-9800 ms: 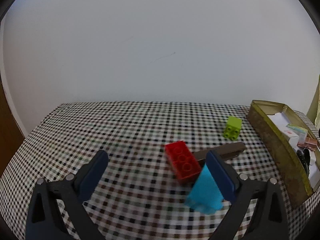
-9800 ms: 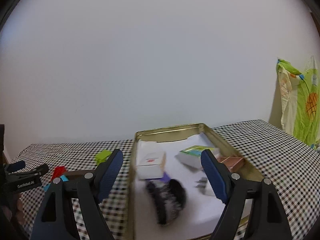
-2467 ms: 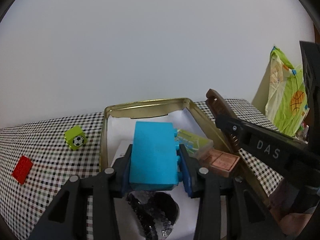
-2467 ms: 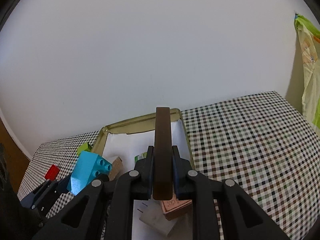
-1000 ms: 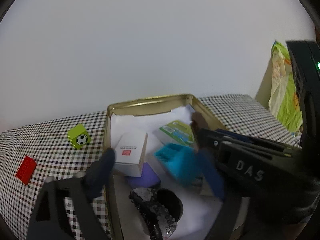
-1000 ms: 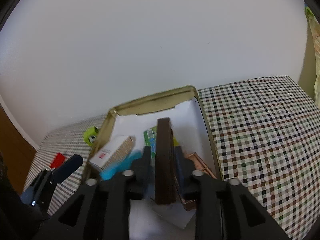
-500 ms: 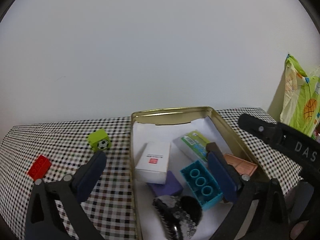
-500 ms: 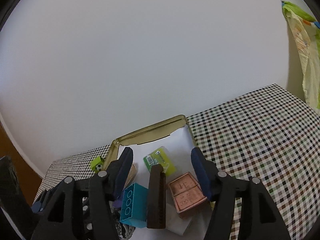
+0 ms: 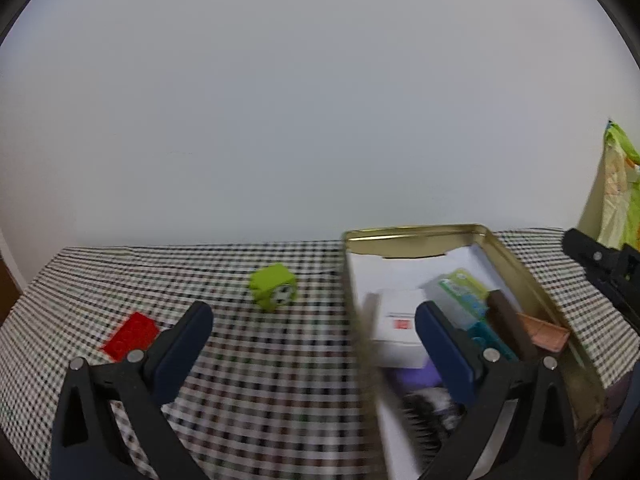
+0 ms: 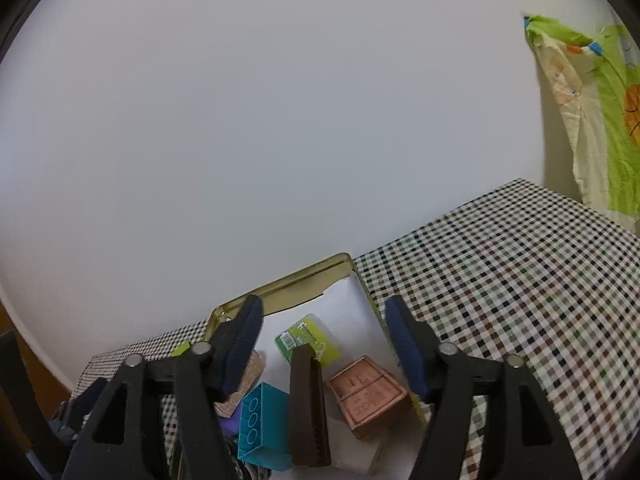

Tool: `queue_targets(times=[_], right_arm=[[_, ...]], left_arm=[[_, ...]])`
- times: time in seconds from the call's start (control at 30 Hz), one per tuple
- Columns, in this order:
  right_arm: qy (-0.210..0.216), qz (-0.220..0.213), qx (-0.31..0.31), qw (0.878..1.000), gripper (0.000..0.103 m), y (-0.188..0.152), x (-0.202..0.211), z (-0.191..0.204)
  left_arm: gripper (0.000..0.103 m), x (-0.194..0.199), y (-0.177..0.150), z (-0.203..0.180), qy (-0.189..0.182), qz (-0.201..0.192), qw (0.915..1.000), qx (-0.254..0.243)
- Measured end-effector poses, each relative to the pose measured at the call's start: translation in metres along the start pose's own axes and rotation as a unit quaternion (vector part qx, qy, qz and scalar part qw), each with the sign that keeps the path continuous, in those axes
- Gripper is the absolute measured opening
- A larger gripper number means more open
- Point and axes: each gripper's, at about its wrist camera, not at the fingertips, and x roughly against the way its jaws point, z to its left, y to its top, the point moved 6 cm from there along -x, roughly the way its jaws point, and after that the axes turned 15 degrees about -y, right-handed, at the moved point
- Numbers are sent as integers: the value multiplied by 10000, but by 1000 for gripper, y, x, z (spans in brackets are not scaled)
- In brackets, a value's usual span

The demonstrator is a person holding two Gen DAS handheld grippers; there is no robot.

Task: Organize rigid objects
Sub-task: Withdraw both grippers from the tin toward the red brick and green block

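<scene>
Both grippers are being held tilted downward, the left gripper (image 9: 312, 328) spread empty, the right gripper (image 10: 324, 336) opening above the brown bar (image 10: 306, 404) in the tin (image 10: 280, 282).

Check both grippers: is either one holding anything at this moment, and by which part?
Nothing is held. The left gripper is open over the checked cloth. The right gripper has its jaws opening, and the brown bar lies free in the tin.

No wording can be read with certainty. The white box (image 9: 400, 322) in the gold tin (image 9: 524, 276) carries a small red mark, too blurred to read. At about two o'clock from it, the green packet (image 10: 308, 338) shows a barcode and white print, too small to make out. The copper-coloured case (image 10: 366, 394) bears embossed marks, illegible.
</scene>
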Motion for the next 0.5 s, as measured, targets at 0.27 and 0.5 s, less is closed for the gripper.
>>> queue_targets(times=[0.27,0.5], right_arm=[[-412,-983,462,9932,79,-11,28,19],[-759,-1524,568,9838,80,-14,46,22]], left_arm=[[102,10,-6,30,396,-330,9986,-108],[102,16,-11,56,730,-492,9959,-194]])
